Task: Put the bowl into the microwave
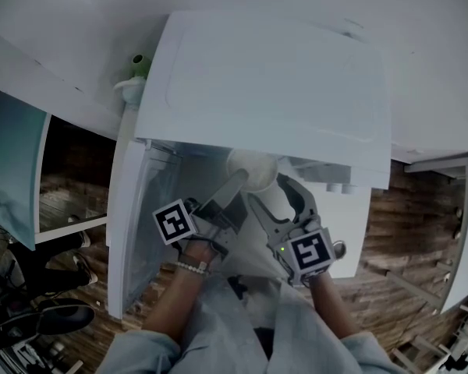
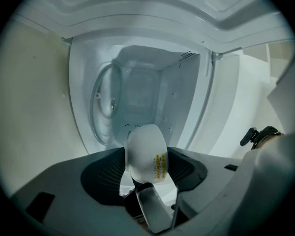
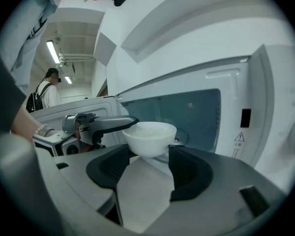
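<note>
Left claw (image 2: 146, 156) and right claw (image 3: 150, 151) both clench the bowl (image 3: 150, 134); the microwave (image 1: 273, 84) lies at 12 o'clock. Uneven motion could twist it loose.

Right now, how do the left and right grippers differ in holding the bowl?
The left gripper is rolled on its side, one jaw lying across the bowl rim; the right gripper sits flat, jaws flanking the bowl's sides. The left gripper reaches from the bowl's left, the right gripper from its right. Both grip it.
</note>
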The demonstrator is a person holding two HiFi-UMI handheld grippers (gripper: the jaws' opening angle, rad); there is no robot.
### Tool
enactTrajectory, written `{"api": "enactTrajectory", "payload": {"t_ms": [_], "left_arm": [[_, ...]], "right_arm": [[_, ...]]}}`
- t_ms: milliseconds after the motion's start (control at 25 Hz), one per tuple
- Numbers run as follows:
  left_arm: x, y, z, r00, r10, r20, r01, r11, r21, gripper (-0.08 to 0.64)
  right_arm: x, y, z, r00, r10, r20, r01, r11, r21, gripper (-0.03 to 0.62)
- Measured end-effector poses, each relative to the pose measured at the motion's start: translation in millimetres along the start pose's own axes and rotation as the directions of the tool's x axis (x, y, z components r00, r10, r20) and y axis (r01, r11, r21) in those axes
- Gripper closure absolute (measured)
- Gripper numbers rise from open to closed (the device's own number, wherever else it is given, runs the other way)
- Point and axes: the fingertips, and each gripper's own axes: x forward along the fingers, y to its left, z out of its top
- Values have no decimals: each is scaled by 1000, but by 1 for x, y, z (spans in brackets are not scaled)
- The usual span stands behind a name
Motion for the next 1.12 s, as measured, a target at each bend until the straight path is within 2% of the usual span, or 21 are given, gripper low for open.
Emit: {"api": "enactTrajectory", "payload": {"t_ms": [280,760,1120], "left_arm": [[7,23,10,999,40,6,-39,999,-19,314],[7,55,26,994,108,18,-107,994,-38,313],[13,61,35,995,93,28,-91,994,-55,313]], "right_arm": [[17,-11,-14,999,-6,-37,7,999,48,325],[45,-16,-32,996,-11,-86,15,999,39,325],[56,-21,-33,994,-29,-102,34,998,50,330]]}}
